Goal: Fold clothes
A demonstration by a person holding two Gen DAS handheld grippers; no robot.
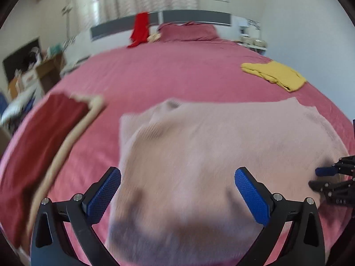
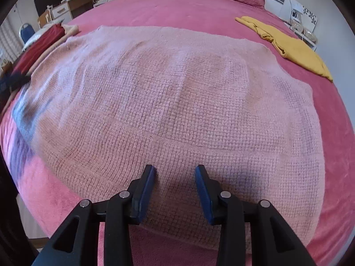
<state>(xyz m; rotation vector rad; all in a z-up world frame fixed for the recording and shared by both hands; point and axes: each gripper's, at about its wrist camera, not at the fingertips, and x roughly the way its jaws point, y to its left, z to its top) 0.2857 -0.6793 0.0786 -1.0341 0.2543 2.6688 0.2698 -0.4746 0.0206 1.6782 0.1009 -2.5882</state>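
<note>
Pink knit garment [image 2: 177, 102] lies spread flat across the near half of a bed with a rose-coloured cover [image 2: 177, 8], its waffle weave sharp in the right wrist view and blurred in the left. Right gripper [image 2: 175, 190] points steeply down over the garment's near hem, its 2 blue pads [image 2: 146, 192] part-way apart, nothing pinched between them; whether the tips touch the knit cannot be told. Left gripper [image 1: 177, 190] stands spread wide above the garment's other side, blue fingers [image 1: 104, 195] released, cloth below them but not clasped. In the left wrist view the right gripper shows at the right edge, low on the knit. Yellow garment [image 2: 292, 46] lies folded near the bed's right edge, well apart from the pink one. Dark red cloth with a cream border [image 1: 48, 141] sits at the left edge. Red garment [image 1: 139, 31] hangs at the headboard [image 1: 195, 17], beside a rose pillow [image 1: 188, 32].
</note>
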